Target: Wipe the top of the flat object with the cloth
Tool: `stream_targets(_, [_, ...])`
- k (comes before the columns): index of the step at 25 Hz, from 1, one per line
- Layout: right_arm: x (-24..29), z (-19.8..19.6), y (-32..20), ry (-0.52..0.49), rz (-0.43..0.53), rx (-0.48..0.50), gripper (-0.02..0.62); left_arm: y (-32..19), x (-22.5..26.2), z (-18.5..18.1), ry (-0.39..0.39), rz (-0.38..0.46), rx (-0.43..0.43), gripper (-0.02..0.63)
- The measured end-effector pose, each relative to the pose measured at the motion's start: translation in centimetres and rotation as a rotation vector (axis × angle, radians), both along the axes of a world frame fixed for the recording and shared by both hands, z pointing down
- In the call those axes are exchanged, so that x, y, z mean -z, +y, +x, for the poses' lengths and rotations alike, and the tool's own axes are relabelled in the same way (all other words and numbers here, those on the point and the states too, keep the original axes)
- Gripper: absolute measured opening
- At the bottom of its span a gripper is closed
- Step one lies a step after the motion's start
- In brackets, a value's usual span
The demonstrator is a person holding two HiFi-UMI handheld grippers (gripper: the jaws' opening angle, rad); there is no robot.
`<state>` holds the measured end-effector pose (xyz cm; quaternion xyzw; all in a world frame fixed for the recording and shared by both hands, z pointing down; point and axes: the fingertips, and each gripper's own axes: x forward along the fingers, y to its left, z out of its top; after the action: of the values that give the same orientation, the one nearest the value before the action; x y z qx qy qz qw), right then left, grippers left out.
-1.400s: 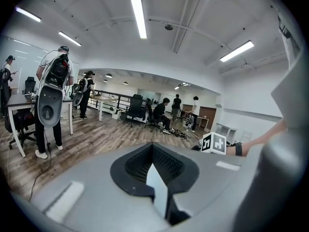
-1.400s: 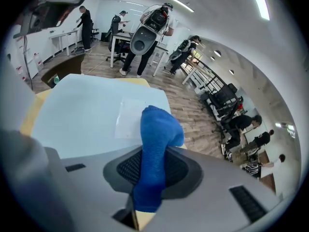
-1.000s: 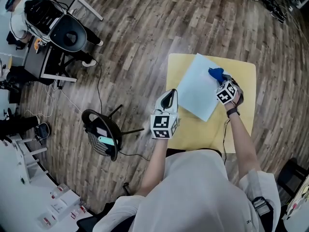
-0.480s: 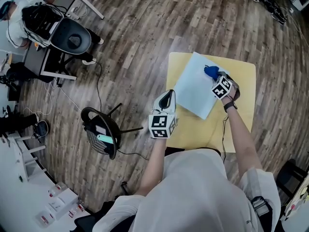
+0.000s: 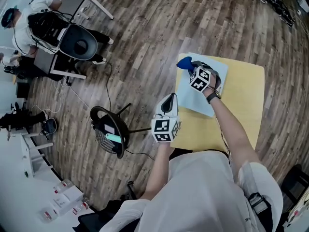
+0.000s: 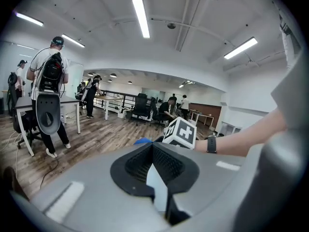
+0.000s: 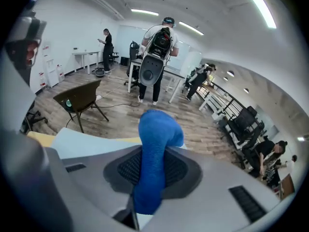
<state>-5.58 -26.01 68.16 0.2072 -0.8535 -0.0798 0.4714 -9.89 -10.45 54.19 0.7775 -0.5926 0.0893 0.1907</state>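
A pale blue flat sheet (image 5: 197,94) lies on the yellow table (image 5: 241,100), over its far left part. My right gripper (image 5: 191,68) is shut on a blue cloth (image 5: 184,62), which rests at the sheet's far left corner by the table's edge. In the right gripper view the cloth (image 7: 155,144) sticks up from between the jaws of the right gripper (image 7: 153,173), with the sheet (image 7: 84,139) just behind. My left gripper (image 5: 168,101) hovers off the table's left edge, shut on nothing. The left gripper (image 6: 155,166) points toward the right gripper's marker cube (image 6: 180,132).
A black chair (image 5: 109,130) stands on the wooden floor just left of the table. Farther left are an office chair (image 5: 77,41), a person (image 5: 29,13) at a desk, and cables (image 5: 104,88) on the floor. A white bench (image 5: 29,187) fills the lower left.
My right gripper has dragged the cloth across the sheet, from its right side to its far left corner. The left gripper has hardly moved.
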Motion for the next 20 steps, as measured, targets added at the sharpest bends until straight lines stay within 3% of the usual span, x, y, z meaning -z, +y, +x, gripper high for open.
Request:
stream_targets(3, [-2.3, -2.1, 0.5, 0.033, -0.025, 0.027, 0.084, 0.2, 0.2, -0.7, -0.005, 0.001, 0.014, 0.005])
stream_targets(7, [-2.6, 0.1, 1.2, 0.063, -0.002, 0.0, 0.084, 0.3, 0.3, -0.8, -0.006, 0.011, 0.003, 0.005])
stream_targets(11, [-2.4, 5.6, 2.0, 0.085, -0.006, -0.088, 0.084, -0.5, -0.4, 0.7, 0.011, 0.006, -0.048, 0.005])
stream_targets(17, [-3.4, 17.0, 3.7, 0.127, -0.046, -0.267, 0.085, -2.6, -0.5, 6.0, 0.021, 0.01, -0.162, 0.005])
stream_targets(20, [-4.0, 19.9, 4.7, 0.114, -0.087, -0.337, 0.086, -3.3, -0.4, 7.9, 0.026, 0.011, -0.209, 0.005])
